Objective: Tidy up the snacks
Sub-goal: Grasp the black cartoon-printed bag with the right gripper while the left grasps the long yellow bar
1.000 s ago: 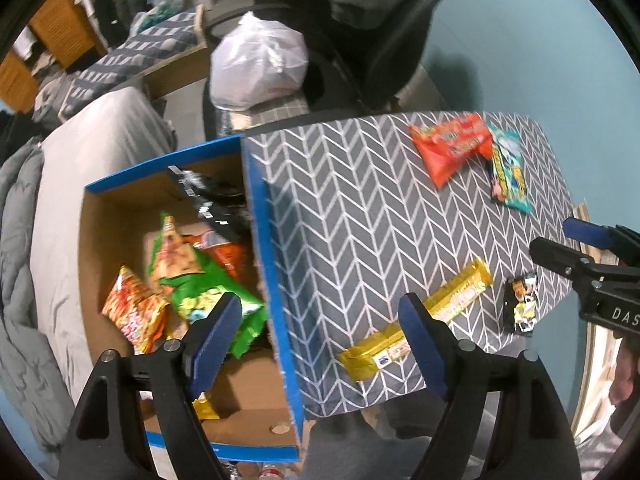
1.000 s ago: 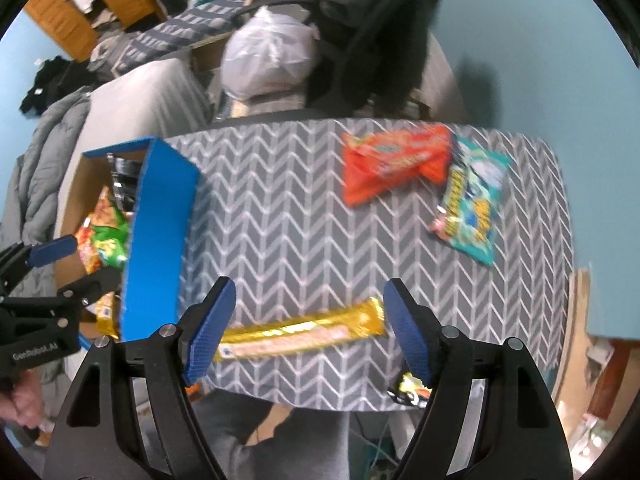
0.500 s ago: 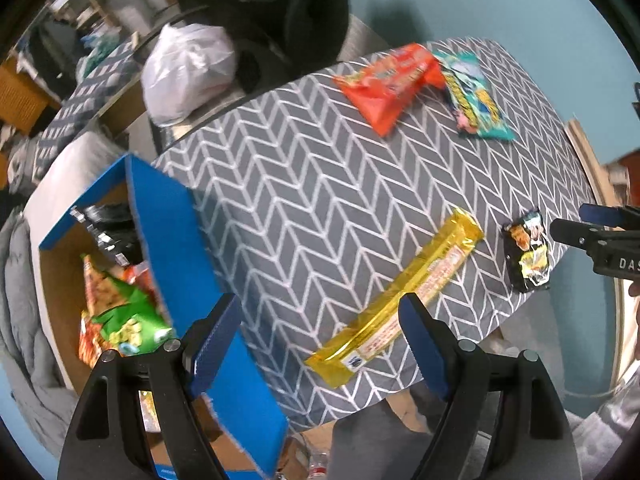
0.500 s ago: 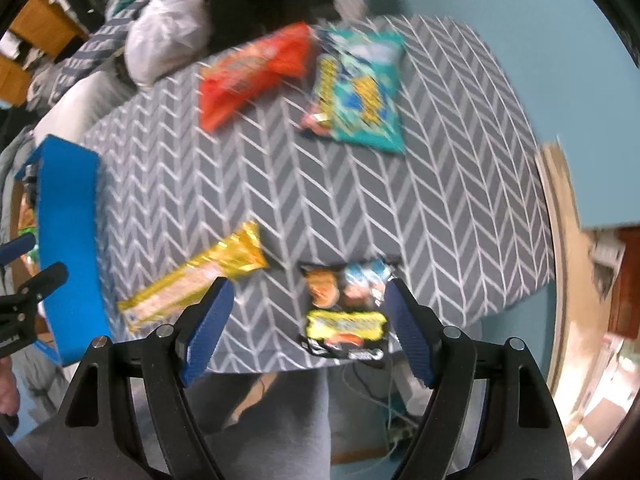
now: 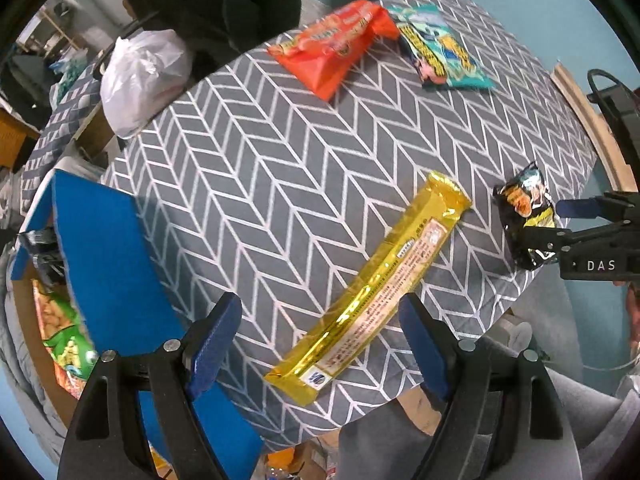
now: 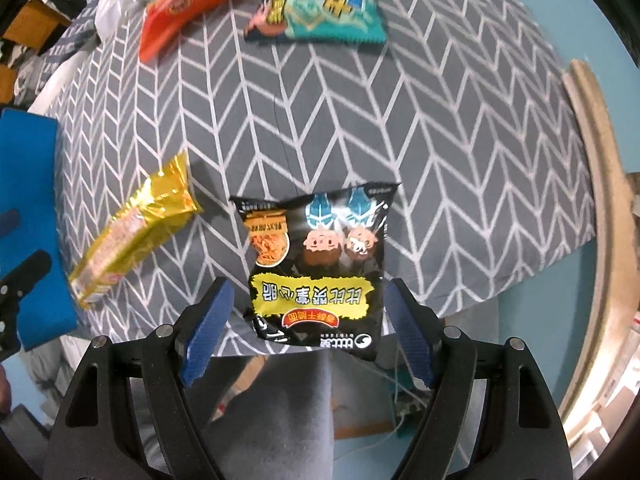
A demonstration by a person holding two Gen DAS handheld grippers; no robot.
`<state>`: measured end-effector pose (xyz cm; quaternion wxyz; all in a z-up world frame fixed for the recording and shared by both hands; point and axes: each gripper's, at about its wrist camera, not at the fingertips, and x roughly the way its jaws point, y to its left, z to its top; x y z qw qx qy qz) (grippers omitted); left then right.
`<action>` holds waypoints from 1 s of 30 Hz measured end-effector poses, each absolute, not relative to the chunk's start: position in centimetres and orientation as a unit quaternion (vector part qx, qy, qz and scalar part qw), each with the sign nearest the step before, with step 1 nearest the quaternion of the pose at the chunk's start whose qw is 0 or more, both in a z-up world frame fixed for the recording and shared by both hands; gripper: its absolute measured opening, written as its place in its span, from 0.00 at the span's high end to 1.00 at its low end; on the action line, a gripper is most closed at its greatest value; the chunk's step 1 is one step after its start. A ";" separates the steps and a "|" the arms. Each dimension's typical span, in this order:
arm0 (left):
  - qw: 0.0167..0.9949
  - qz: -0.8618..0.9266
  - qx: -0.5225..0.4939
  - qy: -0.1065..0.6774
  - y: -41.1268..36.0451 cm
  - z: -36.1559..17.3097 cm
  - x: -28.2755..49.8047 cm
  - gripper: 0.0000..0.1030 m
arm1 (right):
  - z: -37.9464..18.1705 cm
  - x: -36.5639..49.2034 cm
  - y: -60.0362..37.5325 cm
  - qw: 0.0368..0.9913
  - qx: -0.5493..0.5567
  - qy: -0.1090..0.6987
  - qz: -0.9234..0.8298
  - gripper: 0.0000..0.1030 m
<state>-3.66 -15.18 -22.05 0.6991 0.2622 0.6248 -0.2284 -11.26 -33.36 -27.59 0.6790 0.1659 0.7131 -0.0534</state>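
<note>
The right gripper (image 6: 306, 330) points down over the near edge of the table (image 6: 460, 128), its blue pads spread wide on either side of a black snack packet (image 6: 316, 272) without touching it. The packet's lower end overhangs that edge. A long yellow bar (image 6: 132, 236) lies just beside it toward the left edge, near a blue box wall (image 6: 28, 184). At the far edge lie an orange packet (image 6: 188, 4) and a teal packet (image 6: 328, 0) (both blurred).

"DAS" on right claw (image 5: 576, 229), upside-down Chinese characters on black snack packet (image 6: 316, 264)
</note>
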 end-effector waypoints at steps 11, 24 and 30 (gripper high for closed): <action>0.688 -0.229 0.277 0.631 -16.4 -24.7 -3.8 0.20 | -31.6 -11.0 -32.4 0.677 0.121 0.723 -0.068 0.23; 0.671 -0.250 0.275 0.642 -18.3 -28.0 -4.0 0.20 | -31.9 -9.9 -29.7 0.691 0.083 0.715 -0.059 0.40; 0.662 -0.250 0.297 0.642 -19.0 -29.7 -4.9 0.20 | -30.8 -9.8 -30.7 0.694 0.099 0.711 -0.057 0.40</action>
